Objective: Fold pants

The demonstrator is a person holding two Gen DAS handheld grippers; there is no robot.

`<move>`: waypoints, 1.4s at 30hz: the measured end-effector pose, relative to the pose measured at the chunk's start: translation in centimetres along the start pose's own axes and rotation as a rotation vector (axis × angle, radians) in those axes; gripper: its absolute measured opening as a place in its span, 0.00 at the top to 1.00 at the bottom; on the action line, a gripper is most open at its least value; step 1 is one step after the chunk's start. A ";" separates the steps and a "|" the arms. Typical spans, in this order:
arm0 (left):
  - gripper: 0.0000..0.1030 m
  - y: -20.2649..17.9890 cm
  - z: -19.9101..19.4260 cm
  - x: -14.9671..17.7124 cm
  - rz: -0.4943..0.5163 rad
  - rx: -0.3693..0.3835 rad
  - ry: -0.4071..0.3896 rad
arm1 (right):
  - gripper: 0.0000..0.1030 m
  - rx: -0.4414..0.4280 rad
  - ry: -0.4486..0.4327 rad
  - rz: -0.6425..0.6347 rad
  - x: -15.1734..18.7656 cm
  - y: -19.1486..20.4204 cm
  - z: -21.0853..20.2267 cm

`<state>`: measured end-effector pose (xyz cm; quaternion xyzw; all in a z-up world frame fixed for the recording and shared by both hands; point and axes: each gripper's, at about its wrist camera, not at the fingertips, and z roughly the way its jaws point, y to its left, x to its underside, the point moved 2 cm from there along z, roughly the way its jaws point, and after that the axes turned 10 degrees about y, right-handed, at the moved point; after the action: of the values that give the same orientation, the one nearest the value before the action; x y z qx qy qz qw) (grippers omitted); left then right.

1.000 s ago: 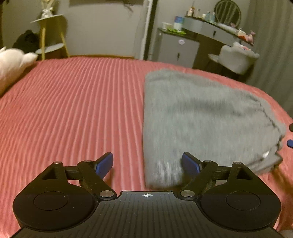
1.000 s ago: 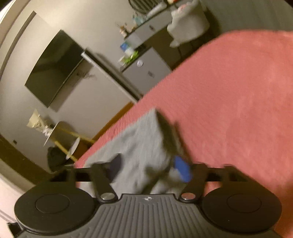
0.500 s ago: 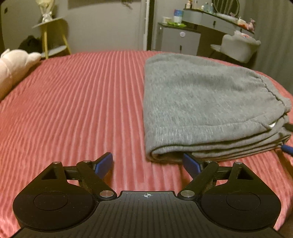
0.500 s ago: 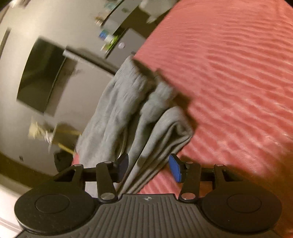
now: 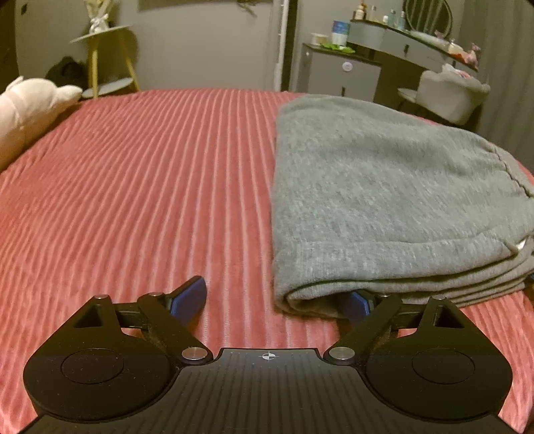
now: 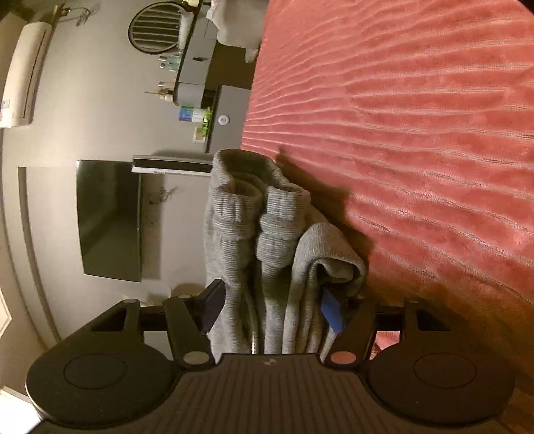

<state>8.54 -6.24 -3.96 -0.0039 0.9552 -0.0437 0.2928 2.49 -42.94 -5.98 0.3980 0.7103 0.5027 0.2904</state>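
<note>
The folded grey knit pants (image 5: 383,200) lie on the pink ribbed bedspread (image 5: 133,183), at one o'clock from the left gripper (image 5: 277,300), which gapes wide and empty, one pad tucked beneath the fold. The right gripper (image 6: 273,307) straddles the stacked layers half-open; whether it pinches them I cannot tell. Lifting unevenly could spill the layers. No containers hold anything here.

Hidden or cut off, as we log it: pants (image 5: 383,200) run past the left-wrist view's right edge; left gripper (image 5: 277,300) right fingertip tucked beneath their fold; dresser bottles (image 5: 383,13) too small to identify.
</note>
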 end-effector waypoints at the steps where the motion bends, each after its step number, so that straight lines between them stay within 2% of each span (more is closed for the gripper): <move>1: 0.11 0.0 0.0 0.0 -0.002 0.000 -0.001 | 0.37 -0.008 0.003 0.004 0.1 -0.1 -0.2; 3: 0.11 -0.1 0.0 0.1 0.001 -0.005 -0.004 | 0.35 -0.029 0.003 -0.003 0.6 0.3 -0.9; 9: 0.10 0.1 0.1 0.1 -0.004 0.007 -0.004 | 0.32 -0.007 0.034 -0.066 0.8 1.6 0.2; 17: 0.10 0.3 0.2 0.1 -0.009 0.016 -0.005 | 0.28 -0.090 -0.007 -0.047 0.2 1.4 -1.3; 20: 0.09 0.3 0.2 0.1 -0.008 0.017 -0.007 | 0.28 -0.015 -0.011 -0.061 0.3 1.3 -0.5; 22: 0.09 0.3 0.2 0.1 -0.001 0.015 -0.010 | 0.28 0.039 0.024 -0.064 0.5 1.1 0.8; 24: 0.11 0.3 0.2 0.0 0.004 -0.003 -0.018 | 0.32 0.080 0.016 -0.092 0.4 1.2 1.4; 25: 0.14 0.3 0.1 0.0 0.010 -0.043 -0.036 | 0.45 0.095 -0.021 -0.103 0.1 1.3 0.9; 26: 0.14 0.3 0.1 -0.1 0.015 -0.072 -0.051 | 0.65 0.127 -0.080 -0.118 -0.2 1.4 0.2; 27: 0.14 0.3 0.0 -0.1 0.019 -0.090 -0.061 | 0.65 0.171 -0.128 -0.131 -0.6 1.2 -0.5; 29: 0.16 0.0 -0.4 0.0 0.031 -0.124 -0.082 | 0.66 0.128 -0.111 -0.043 -1.2 -0.1 -0.6; 30: 0.18 -0.3 -0.8 0.1 0.046 -0.130 -0.100 | 0.66 0.139 -0.114 -0.060 -1.0 0.1 -0.5; 32: 0.24 -0.5 -1.9 0.2 0.068 -0.087 -0.139 | 0.63 0.207 -0.122 -0.164 -0.3 1.8 -0.5; 33: 0.24 -0.5 -2.3 0.2 0.064 -0.066 -0.155 | 0.59 0.224 -0.126 -0.211 0.3 2.5 -0.6; 34: 0.19 -0.2 -2.5 0.1 0.046 -0.072 -0.160 | 0.52 0.223 -0.116 -0.259 0.8 3.2 -0.5; 35: 0.13 0.2 -2.3 0.0 0.019 -0.086 -0.143 | 0.51 0.218 -0.102 -0.294 1.0 3.7 -0.3; 36: 0.13 0.9 -1.9 -0.2 -0.018 -0.096 -0.116 | 0.52 0.243 -0.116 -0.306 1.0 3.9 -0.5; 38: 0.16 1.9 -1.5 -0.3 -0.087 -0.050 -0.054 | 0.65 0.318 -0.130 -0.267 0.3 3.3 -0.7; 39: 0.18 2.1 -1.8 -0.2 -0.101 -0.008 -0.040 | 0.65 0.322 -0.119 -0.223 0.1 2.9 -0.8; 40: 0.24 2.3 -2.4 -0.3 -0.105 0.053 -0.012 | 0.63 0.320 -0.118 -0.207 0.1 2.8 -1.0; 42: 0.21 2.8 -3.8 -0.4 -0.125 0.250 0.050 | 0.51 0.423 -0.176 -0.260 0.5 4.0 -2.4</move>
<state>6.77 -3.09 -0.89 -0.0255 0.9472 -0.1806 0.2638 1.40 -42.90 -1.43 0.3974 0.8168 0.2648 0.3238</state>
